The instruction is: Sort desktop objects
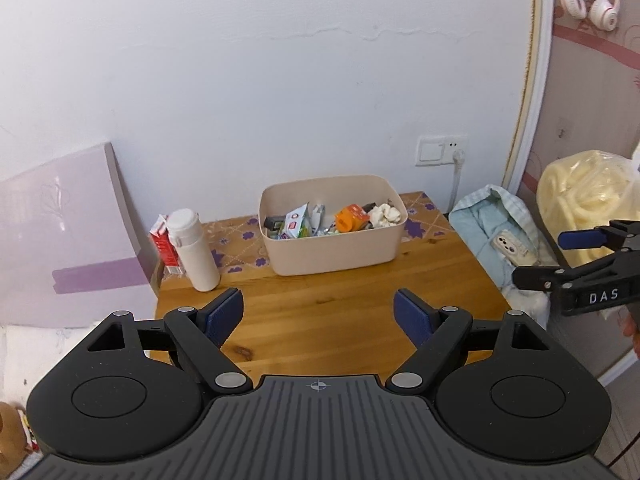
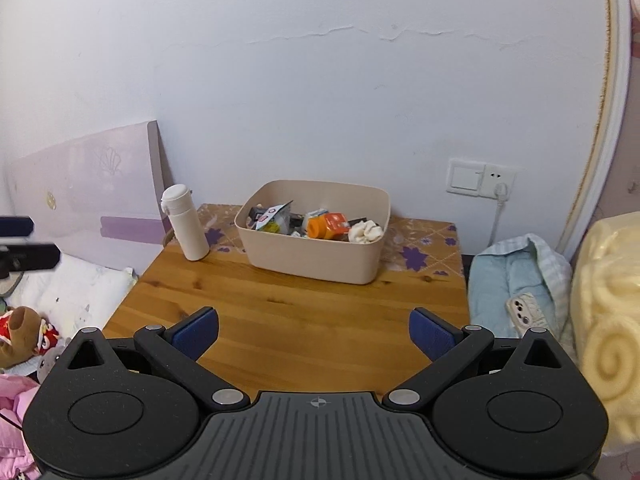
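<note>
Presently, both tools hover at the near edge of the counter [image 1: 328,320], well back from the beige bin [image 1: 332,252], which serves as the landmark. The left hand-held gripper [image 1: 319,316] has its blue pads spread wide apart with nothing between them; the right hand-held gripper [image 2: 314,334] is likewise spread and empty. Inside the bin lie the small desktop things: an orange block [image 2: 330,226], a crumpled white tissue [image 2: 364,232], a printed packet [image 1: 296,224] and darker pieces too small to name. To the left of the bin, just apart from it, stands a white bottle [image 1: 194,250], upright, with a red carton [image 1: 166,246] touching its far side. Between the bin and the grippers the wood is bare, so the sorting appears largely done or not begun; which, cannot be told.

Risks, as judged: the bottle is tall and narrow, and a sideways approach from the bin's left could tip it into the carton or off the counter's edge. A grasp reaching into the bin could catch its rim and drag the light bin backward. Loose, heaped contents may slip from a shallow pinch.
</note>
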